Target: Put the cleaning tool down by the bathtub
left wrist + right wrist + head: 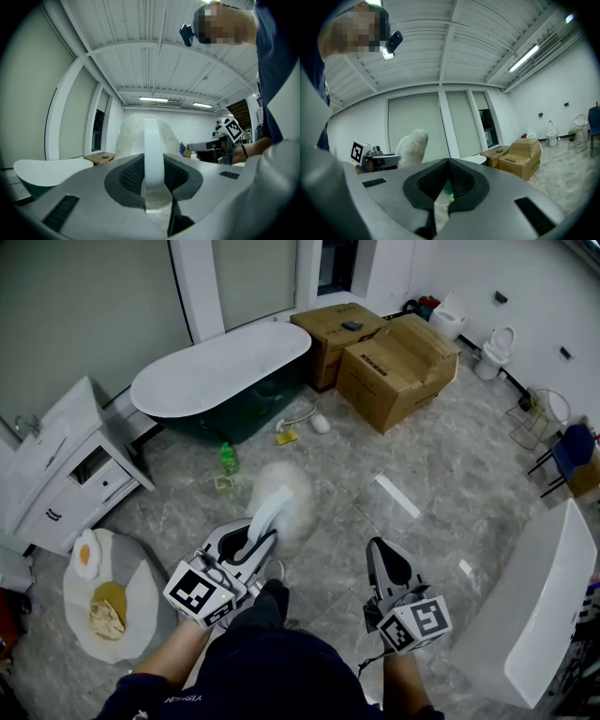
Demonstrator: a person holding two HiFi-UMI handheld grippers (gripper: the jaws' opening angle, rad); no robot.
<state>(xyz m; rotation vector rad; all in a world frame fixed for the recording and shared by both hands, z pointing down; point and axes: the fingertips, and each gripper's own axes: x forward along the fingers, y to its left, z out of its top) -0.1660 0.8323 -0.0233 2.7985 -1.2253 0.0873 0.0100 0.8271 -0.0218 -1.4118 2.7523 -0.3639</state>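
My left gripper (260, 540) is shut on the white handle (266, 516) of the cleaning tool, whose fluffy white head (288, 495) sticks out ahead over the marble floor. In the left gripper view the handle (152, 150) stands upright between the jaws, with the fluffy head (129, 136) behind it. The bathtub (220, 371), white inside and dark green outside, lies further off at the upper left, apart from the tool. My right gripper (389, 559) hangs beside the left one, shut with nothing in it; in the right gripper view its jaws (449, 164) meet at the tips.
Two cardboard boxes (389, 357) stand right of the tub. A green bottle (228, 457) and small items lie on the floor before the tub. A white cabinet (66, 465) is at the left, a round mat (141, 592) near it, a toilet (497, 348) far right.
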